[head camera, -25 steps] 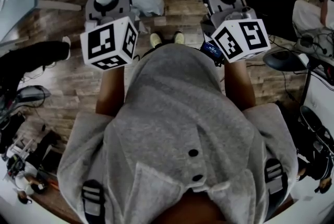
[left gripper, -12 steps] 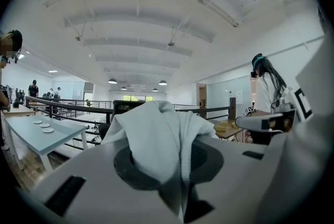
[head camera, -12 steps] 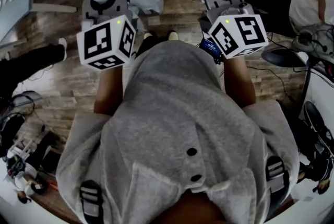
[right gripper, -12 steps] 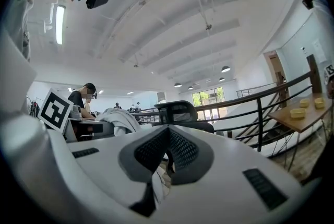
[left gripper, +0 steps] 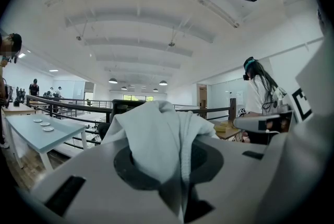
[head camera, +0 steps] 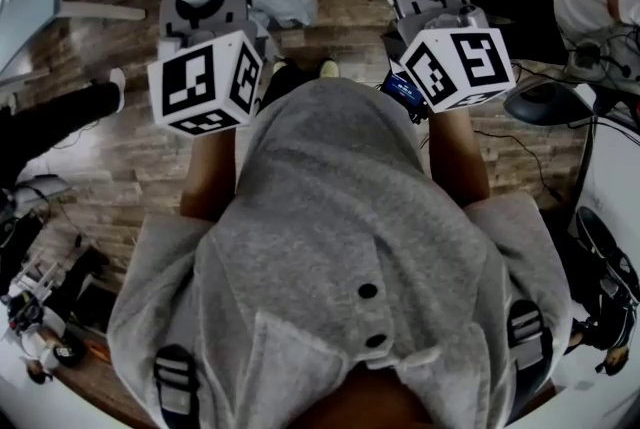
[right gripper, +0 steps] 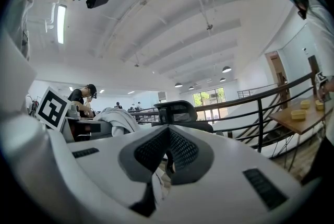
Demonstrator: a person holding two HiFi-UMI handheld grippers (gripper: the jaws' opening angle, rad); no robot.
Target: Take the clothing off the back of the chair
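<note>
The left hand-held gripper [left gripper: 175, 171] stays clenched on the pale clothing [left gripper: 156, 134], which bunches up over its jaws, apart from the chair [right gripper: 180, 112] and on the near side of it. The right hand-held gripper [right gripper: 167, 157] is closed, with no clothing plainly in it, and points toward the chair, whose back stands bare. Over the last second only the wooden floor [head camera: 130, 157] has slid beneath both grippers. The clothing looks already off and is being carried.

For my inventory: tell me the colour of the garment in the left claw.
White garment, clearest in the left gripper view.
</note>
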